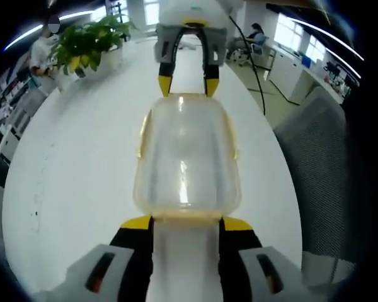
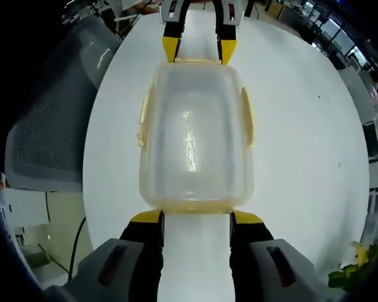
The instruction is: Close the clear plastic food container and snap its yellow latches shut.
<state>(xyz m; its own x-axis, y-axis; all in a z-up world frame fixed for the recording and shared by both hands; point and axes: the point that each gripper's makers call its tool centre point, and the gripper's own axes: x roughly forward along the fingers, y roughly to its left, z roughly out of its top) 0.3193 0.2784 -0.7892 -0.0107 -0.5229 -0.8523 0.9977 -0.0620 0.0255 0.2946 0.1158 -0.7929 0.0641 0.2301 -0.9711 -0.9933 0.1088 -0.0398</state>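
Container: one clear plastic food container with rounded corners and a lid on top (image 1: 187, 154) (image 2: 195, 135), lying flat on the white tabletop between the two grippers.
Latches: yellow latches on the container; two show along the long sides in the right gripper view, one on each side (image 2: 142, 119) (image 2: 247, 116); yellow strips also run along both short ends. Whether each latch is snapped down I cannot tell.
Left gripper: black-and-yellow two-jaw left gripper (image 1: 186, 223), jaws spread apart, its yellow tips at the near short end of the container, one on either side of the end strip; gripping nothing. Also seen from across the table (image 2: 197, 50).
Right gripper: black-and-yellow two-jaw right gripper (image 2: 196, 218), jaws spread likewise, tips at the opposite short end of the container; gripping nothing. Also seen from across the table (image 1: 189, 85).
Table: one long white table (image 1: 82, 182) (image 2: 302, 126), container near its middle.
Plant: one green potted plant in a white pot (image 1: 88, 47), well apart from the container, at the far end of the table.
Chairs: one grey mesh chair back (image 1: 327, 170) beside the table; the same or another at (image 2: 57, 132).
People: two in the background, one by the plant (image 1: 41, 53), one seated at a desk (image 1: 255, 38).
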